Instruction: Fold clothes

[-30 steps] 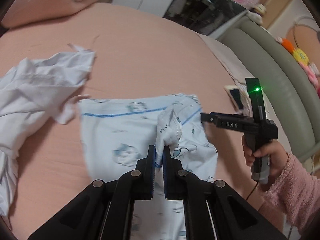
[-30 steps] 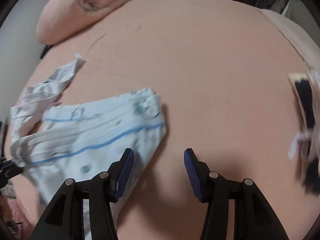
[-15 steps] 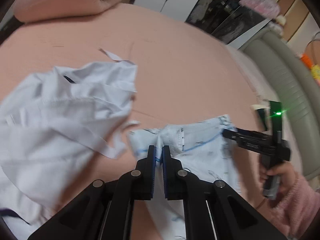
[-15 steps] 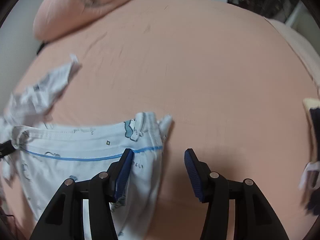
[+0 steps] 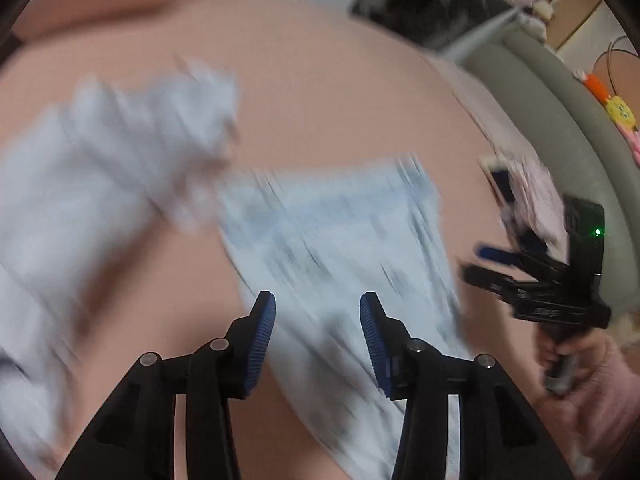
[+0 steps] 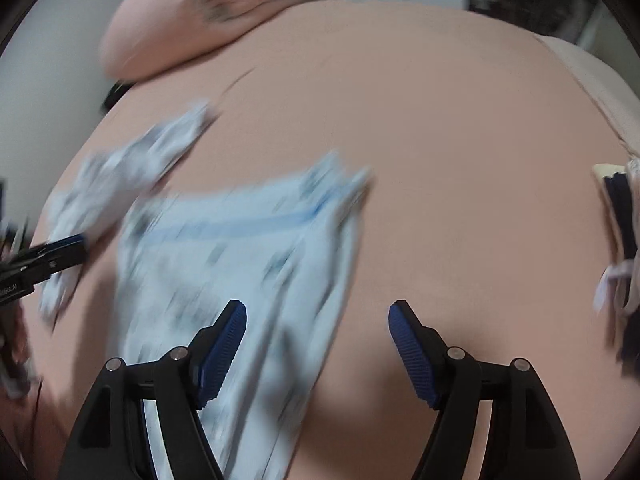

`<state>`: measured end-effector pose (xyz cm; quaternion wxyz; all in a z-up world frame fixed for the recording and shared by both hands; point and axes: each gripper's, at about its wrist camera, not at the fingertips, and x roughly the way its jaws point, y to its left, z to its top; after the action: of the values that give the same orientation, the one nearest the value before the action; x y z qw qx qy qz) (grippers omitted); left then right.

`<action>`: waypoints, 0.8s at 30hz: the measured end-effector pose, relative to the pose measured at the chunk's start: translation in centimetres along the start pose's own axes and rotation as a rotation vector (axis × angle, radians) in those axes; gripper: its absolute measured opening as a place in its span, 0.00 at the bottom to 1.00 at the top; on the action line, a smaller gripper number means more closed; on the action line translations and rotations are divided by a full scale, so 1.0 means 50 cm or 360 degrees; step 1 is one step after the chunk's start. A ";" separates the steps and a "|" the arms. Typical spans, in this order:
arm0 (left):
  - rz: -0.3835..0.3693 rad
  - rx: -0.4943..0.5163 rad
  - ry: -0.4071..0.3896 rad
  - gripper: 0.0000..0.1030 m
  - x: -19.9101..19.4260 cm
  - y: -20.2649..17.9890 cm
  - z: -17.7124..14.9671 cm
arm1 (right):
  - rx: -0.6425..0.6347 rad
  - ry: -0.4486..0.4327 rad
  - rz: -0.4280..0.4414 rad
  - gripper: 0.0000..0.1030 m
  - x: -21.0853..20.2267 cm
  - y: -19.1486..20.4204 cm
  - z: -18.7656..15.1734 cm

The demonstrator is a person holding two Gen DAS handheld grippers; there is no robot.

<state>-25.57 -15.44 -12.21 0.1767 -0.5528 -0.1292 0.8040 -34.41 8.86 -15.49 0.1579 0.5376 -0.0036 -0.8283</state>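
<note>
A light blue printed garment [image 5: 340,240] lies spread on the pink bed, blurred by motion; it also shows in the right wrist view [image 6: 240,248]. My left gripper [image 5: 318,316] is open and empty above its near part. My right gripper [image 6: 318,324] is open and empty over the garment's right edge; it also shows at the right of the left wrist view [image 5: 486,264]. A crumpled white garment [image 5: 100,168] lies to the left, also seen in the right wrist view [image 6: 132,164].
A pink pillow [image 6: 192,28] lies at the head of the bed [image 6: 440,160]. A dark and white folded item [image 6: 620,240] sits at the bed's right edge. A grey padded headboard [image 5: 568,120] curves along the right side.
My left gripper has opened and let go of the light blue garment, which now lies flat. Both views have shifted and blurred with fast motion.
</note>
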 end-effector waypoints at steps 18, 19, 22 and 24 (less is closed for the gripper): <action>0.0241 0.0124 0.0121 0.03 0.041 -0.049 -0.082 | 0.0022 0.0147 -0.0202 0.71 -0.042 -0.034 -0.199; 0.0296 0.0134 0.0133 0.03 0.039 -0.037 -0.081 | -0.0020 0.0176 -0.0201 0.71 -0.031 -0.038 -0.207; 0.0260 0.0074 0.0183 0.04 0.043 -0.019 -0.072 | 0.0024 0.0166 -0.0124 0.58 -0.040 -0.044 -0.205; 0.0260 0.0054 0.0176 0.04 0.039 -0.024 -0.067 | 0.0091 0.0167 0.0049 0.28 -0.048 -0.048 -0.196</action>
<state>-22.91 -13.50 -14.56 0.1267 -0.6019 -0.0600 0.7861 -25.38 13.37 -17.91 0.1552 0.5844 -0.0272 -0.7960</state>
